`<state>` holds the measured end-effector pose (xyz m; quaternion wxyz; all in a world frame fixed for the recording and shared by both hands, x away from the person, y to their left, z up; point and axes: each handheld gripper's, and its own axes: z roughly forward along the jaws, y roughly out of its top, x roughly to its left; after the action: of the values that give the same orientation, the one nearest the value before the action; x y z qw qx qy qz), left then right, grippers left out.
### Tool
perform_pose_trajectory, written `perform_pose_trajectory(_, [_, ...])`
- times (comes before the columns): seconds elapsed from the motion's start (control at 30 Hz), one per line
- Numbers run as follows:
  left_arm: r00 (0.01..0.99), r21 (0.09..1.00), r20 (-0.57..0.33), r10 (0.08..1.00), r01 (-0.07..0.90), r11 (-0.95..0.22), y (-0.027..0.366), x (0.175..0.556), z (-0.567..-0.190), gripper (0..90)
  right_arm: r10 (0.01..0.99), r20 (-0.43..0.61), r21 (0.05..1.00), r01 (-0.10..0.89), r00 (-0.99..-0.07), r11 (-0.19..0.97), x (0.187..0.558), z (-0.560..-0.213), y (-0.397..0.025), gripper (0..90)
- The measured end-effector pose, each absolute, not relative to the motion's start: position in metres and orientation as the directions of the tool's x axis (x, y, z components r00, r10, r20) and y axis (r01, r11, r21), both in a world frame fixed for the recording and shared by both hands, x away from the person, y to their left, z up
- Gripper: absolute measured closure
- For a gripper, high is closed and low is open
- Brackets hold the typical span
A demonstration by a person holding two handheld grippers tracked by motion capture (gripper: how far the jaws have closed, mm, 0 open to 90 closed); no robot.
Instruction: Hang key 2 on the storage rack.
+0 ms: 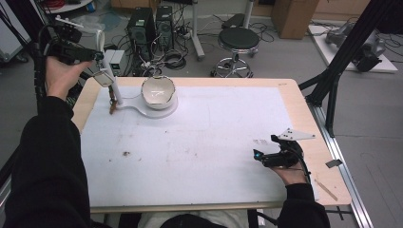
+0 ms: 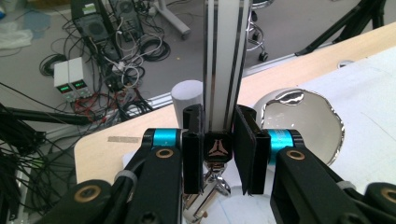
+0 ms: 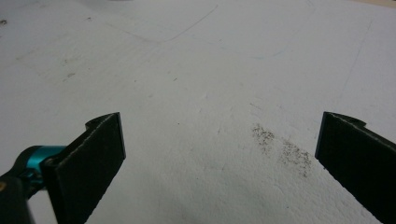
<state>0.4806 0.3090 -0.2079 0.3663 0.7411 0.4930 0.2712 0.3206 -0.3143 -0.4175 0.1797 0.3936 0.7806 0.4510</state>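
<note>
Left gripper [image 2: 218,154] was clamped on the stand's white lever [image 2: 224,60] beside the bowl [image 1: 158,90]; pressing down seemingly came next. Right gripper [image 1: 260,155] rested apart-jawed.

Upright white lever [image 2: 223,60], perhaps clamped

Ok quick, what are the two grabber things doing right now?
Left gripper: shut on the white lever of the stand.
Right gripper: open, holding nothing, over the white mat.
</note>
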Motion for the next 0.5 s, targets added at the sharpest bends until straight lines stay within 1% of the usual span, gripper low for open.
perform_pose_trajectory(0.27, [0.375,0.813,0.047,0.926,0.524,-0.253,0.3021,0.4815,-0.2078,73.9,0.776,0.072,0.845,0.452,-0.627,0.287,0.3207,-0.4177,-0.3142,0.6])
perform_pose_trajectory(0.5, [0.366,0.797,0.06,0.928,0.542,-0.266,0.301,0.4851,-0.2124,73.9,0.776,0.075,0.845,0.454,-0.627,0.284,0.3208,-0.4177,-0.3146,0.5])
